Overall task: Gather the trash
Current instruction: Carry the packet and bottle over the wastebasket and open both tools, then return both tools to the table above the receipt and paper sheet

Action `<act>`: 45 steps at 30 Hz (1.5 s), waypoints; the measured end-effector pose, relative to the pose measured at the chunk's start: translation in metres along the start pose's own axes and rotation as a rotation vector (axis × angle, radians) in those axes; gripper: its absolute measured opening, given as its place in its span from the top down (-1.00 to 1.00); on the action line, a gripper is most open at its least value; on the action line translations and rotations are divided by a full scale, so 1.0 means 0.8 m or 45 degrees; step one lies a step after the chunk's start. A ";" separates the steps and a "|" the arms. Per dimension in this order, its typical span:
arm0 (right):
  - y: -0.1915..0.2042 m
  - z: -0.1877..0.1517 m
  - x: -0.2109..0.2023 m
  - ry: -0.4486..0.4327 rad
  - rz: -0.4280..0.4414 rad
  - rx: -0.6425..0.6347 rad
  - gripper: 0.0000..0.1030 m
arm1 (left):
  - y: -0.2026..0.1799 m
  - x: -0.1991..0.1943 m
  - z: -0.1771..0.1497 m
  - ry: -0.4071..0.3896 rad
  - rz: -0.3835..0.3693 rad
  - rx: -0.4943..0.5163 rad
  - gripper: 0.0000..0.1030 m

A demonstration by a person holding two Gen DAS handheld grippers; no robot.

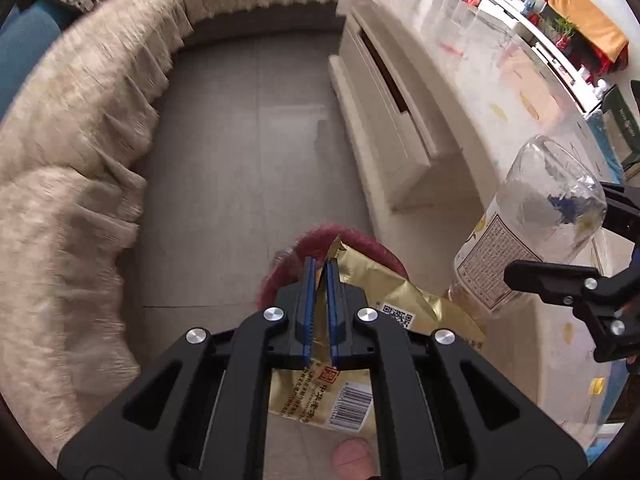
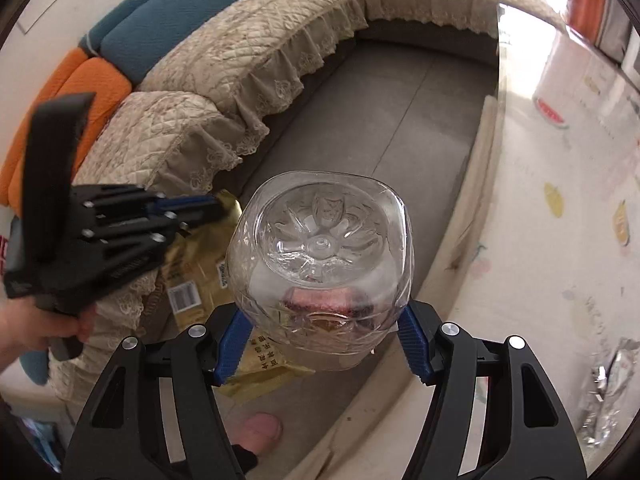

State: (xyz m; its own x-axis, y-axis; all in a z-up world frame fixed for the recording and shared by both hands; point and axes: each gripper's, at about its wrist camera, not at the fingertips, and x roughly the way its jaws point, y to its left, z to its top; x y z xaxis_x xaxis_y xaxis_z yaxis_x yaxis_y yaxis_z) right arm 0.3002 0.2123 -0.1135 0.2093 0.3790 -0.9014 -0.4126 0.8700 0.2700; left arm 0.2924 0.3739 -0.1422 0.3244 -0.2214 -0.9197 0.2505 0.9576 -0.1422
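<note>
My left gripper (image 1: pixel 319 264) is shut on a crumpled gold snack wrapper (image 1: pixel 384 292), which hangs below its blue pads. Under it on the floor sits a maroon round rim (image 1: pixel 360 236), partly hidden by the wrapper. My right gripper (image 2: pixel 322 344) is shut on a clear, empty plastic bottle (image 2: pixel 320 248), whose base faces the camera. In the left wrist view the bottle (image 1: pixel 532 208) and right gripper (image 1: pixel 560 234) are at the right edge. The right wrist view shows the left gripper (image 2: pixel 212 202) and wrapper (image 2: pixel 200 264) to the left of the bottle.
A sofa with a beige quilted cover (image 1: pixel 72 140) curves along the left. A low cream table (image 1: pixel 400 100) with a patterned cloth runs along the right, with a silver foil wrapper (image 2: pixel 608 392) on it. Grey tiled floor (image 1: pixel 248 140) lies between. A toe (image 2: pixel 262 430) shows below.
</note>
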 end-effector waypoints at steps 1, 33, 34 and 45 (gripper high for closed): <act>0.001 0.001 0.010 0.018 -0.005 0.006 -0.27 | 0.004 0.014 -0.003 0.012 0.009 0.002 0.92; -0.011 -0.007 -0.028 -0.021 -0.064 0.081 -0.50 | -0.012 -0.042 -0.018 0.010 0.022 0.075 -0.21; -0.016 -0.016 -0.048 -0.051 -0.071 0.083 -0.51 | -0.023 -0.057 -0.017 -0.002 0.027 0.090 -0.24; -0.167 -0.184 -0.226 -0.186 -0.271 0.313 -0.61 | -0.231 -0.118 -0.014 -0.060 -0.119 0.320 -0.42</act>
State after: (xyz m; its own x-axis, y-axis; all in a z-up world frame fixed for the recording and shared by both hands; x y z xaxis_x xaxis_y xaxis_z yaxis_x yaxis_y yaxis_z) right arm 0.1865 -0.0188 -0.0362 0.3995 0.2066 -0.8932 -0.1244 0.9775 0.1704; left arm 0.2054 0.2197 -0.0336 0.3297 -0.3208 -0.8879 0.4982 0.8580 -0.1251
